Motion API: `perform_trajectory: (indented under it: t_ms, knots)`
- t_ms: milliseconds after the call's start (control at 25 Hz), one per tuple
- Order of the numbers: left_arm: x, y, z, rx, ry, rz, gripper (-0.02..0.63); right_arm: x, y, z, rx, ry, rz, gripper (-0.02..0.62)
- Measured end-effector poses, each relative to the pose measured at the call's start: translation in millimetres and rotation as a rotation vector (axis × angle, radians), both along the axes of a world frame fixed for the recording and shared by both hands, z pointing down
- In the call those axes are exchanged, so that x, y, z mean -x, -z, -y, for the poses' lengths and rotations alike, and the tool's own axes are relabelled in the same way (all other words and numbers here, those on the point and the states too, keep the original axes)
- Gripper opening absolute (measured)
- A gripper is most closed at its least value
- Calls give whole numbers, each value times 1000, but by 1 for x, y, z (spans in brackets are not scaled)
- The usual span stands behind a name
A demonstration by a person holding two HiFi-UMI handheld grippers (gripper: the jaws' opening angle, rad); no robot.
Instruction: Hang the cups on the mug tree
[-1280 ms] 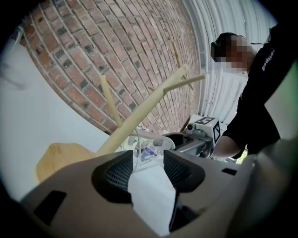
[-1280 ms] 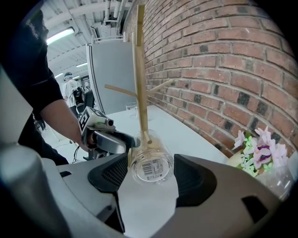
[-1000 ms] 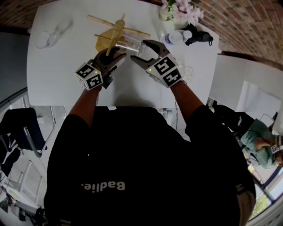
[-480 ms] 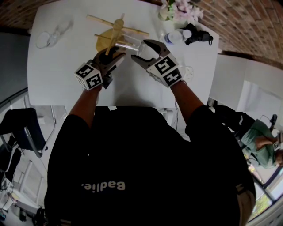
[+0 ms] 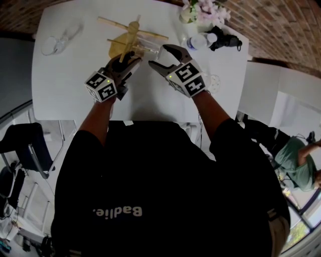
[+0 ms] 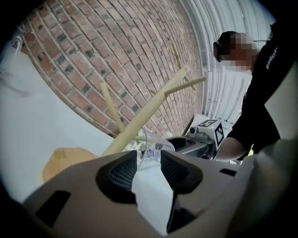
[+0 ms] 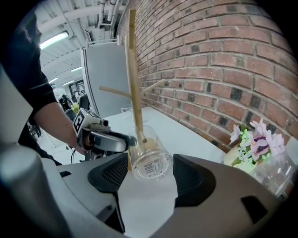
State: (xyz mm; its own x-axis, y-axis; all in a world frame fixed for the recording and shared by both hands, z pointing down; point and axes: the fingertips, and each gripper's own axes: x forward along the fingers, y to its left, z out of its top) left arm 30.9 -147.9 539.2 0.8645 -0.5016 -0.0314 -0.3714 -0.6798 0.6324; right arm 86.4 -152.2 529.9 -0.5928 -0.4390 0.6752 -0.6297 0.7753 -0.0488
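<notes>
On the white table (image 5: 65,85): a wooden mug tree, glassware, a bottle and flowers, with both grippers at the middle.
Mug tree (image 5: 132,35): stands at 12 o'clock in the head view, a pale stem on a round wooden base (image 5: 116,47), with thin pegs jutting out at 10 and 3 o'clock.
Glass cup (image 5: 145,49): clear, tipped on its side just at 4 o'clock of the stem, above the tabletop; its bottom, with a barcode sticker, faces the right gripper's camera, and the stem shows behind it.
Left gripper (image 5: 129,64): clenched on the glass cup, its pads pinching a thin clear part of the glass; rim or handle cannot be told.
Right gripper (image 5: 159,56): released, jaws spread wide, with the cup's base framed between them; whether either pad touches the glass cannot be told.
Second clear glass (image 5: 59,40): at 10 o'clock, well apart from the tree.
Plastic bottle (image 5: 198,42): at 2 o'clock, near the right gripper.
Flowers (image 5: 205,10): pink and white, at 1 o'clock by the brick wall (image 7: 223,56).
</notes>
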Motion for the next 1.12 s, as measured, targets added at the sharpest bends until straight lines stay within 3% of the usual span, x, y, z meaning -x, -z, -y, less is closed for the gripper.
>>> perform_trajectory:
  t_ms: [160, 440, 640, 920, 1120]
  knots:
    - [-2, 0, -1, 1, -11, -11, 141, -2, 3, 6, 0, -20, 24, 307]
    - [-5, 1, -5, 84, -7, -104, 130, -1, 12, 5, -25, -28, 24, 299]
    - [-4, 0, -5, 98, 0, -141, 130, -1, 14, 4, -37, -28, 13, 298]
    - [-3, -3, -4, 110, 2, -168, 137, -1, 12, 4, -44, -30, 5, 298]
    - [-4, -3, -5, 110, 6, -144, 146, -1, 11, 4, -40, -30, 2, 298]
